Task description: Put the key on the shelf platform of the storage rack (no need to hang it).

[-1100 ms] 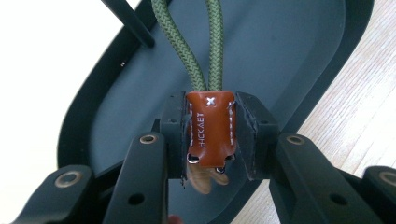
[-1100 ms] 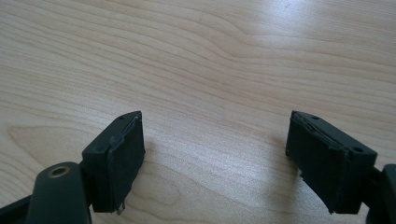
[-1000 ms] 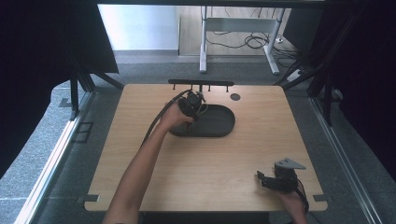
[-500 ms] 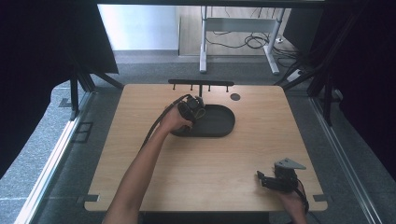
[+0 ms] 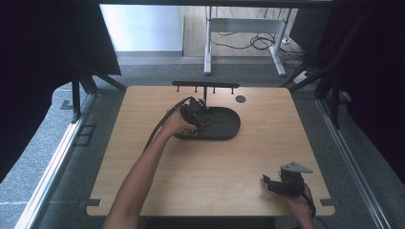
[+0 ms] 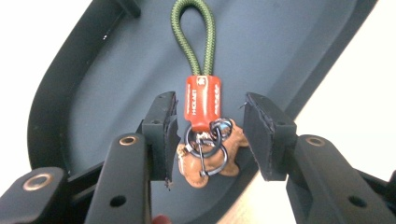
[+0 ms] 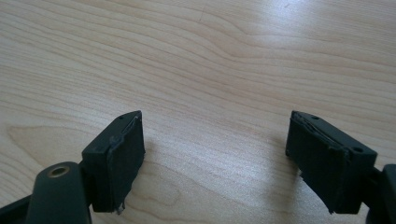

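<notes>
A key ring (image 6: 202, 102) lies in the dark oval tray (image 6: 116, 70). It has a green cord loop, an orange tag, metal rings and a brown leather charm. My left gripper (image 6: 210, 101) is open, with one jaw on each side of the orange tag and a gap on both sides. In the high view the left gripper (image 5: 197, 112) is over the left end of the tray (image 5: 227, 130), and the key ring (image 5: 207, 122) shows faintly beside it. My right gripper (image 7: 215, 135) is open over bare wood, near the front right corner of the table (image 5: 270, 184).
A black bar with several pegs (image 5: 205, 86) stands at the table's back edge, with a small round dark disc (image 5: 240, 99) to its right. The wooden table (image 5: 191, 181) has dark curtains to the left and right, and grey floor around it.
My left gripper has edged slightly nearer and lower over the tray's left end. The right gripper has stayed where it was.
</notes>
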A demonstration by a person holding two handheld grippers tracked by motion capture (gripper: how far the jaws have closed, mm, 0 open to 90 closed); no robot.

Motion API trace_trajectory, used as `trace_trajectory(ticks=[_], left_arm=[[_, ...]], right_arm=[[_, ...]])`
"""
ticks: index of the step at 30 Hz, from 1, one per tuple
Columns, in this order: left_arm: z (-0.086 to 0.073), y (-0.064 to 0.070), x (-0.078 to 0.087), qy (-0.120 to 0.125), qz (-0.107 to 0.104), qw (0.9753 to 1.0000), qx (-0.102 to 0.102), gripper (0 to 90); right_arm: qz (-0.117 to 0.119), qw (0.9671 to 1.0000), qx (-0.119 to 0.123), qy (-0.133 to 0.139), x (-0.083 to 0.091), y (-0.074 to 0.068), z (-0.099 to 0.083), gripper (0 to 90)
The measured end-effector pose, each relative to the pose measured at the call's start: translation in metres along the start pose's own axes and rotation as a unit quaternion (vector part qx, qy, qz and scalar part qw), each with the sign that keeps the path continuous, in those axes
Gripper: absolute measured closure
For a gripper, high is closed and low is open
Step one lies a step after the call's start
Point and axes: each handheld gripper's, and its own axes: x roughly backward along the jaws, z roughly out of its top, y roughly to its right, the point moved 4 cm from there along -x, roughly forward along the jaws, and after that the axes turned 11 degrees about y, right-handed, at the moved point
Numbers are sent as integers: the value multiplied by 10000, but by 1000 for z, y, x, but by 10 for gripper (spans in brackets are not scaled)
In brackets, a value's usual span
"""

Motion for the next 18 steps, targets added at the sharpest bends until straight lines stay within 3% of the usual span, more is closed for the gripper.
trace_trajectory(ticks=[5, 10, 18], left_arm=[[-6, 6, 19, 121, -121, 9998, -74, 537], [-18, 16, 39, 383, -227, 9990, -9, 521], [-58, 37, 62, 712, -327, 9967, 188, 497]], right_arm=[[1, 10000, -9, -7, 0, 0, 0, 197], [-9, 10000, -15, -8, 0, 0, 0, 197], [-16, 10000, -19, -6, 0, 0, 0, 197]])
